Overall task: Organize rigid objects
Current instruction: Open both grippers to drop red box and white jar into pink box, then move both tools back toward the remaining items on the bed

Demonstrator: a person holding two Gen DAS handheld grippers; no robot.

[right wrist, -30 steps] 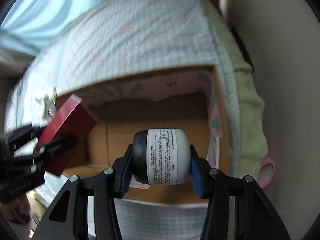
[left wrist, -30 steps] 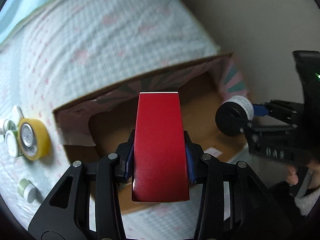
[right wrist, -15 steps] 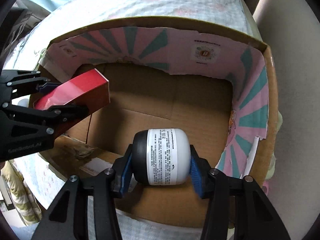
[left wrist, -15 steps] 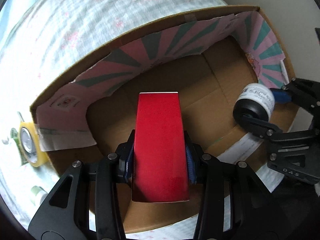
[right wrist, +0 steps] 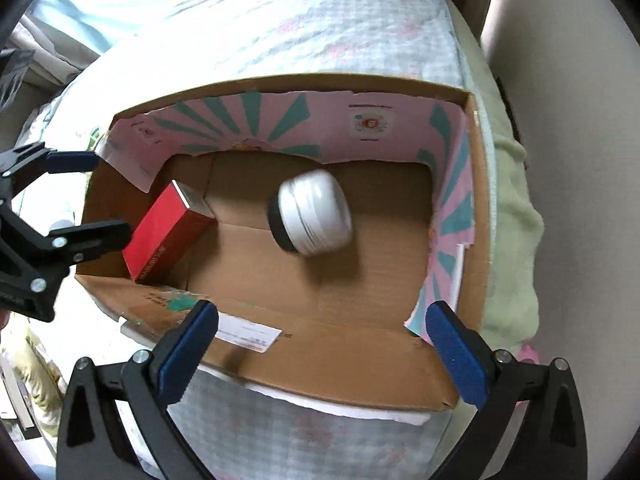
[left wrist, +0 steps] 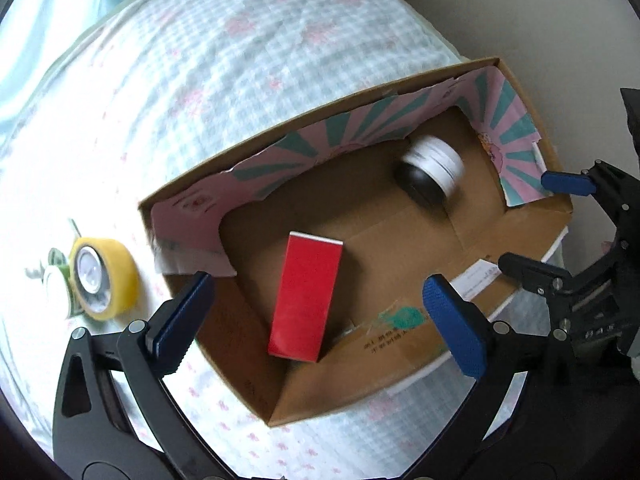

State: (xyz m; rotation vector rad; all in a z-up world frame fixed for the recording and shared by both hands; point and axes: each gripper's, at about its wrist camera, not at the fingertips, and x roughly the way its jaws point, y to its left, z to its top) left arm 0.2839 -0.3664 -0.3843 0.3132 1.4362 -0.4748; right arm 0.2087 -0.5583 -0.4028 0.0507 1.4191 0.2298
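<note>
An open cardboard box with a pink and teal lining stands on the bed; it also shows in the right wrist view. A red box lies inside at its left end, also in the right wrist view. A white jar with a black lid lies blurred on the box floor, also in the right wrist view. My left gripper is open and empty above the red box. My right gripper is open and empty above the box's near wall.
A roll of yellow tape and small white and green containers lie on the checked quilt left of the box. A wall runs along the bed's right side. A pale green blanket lies beside the box.
Both grippers have opened and drawn back. The red box has dropped onto the box floor at the left. The jar has dropped and looks blurred with motion.
</note>
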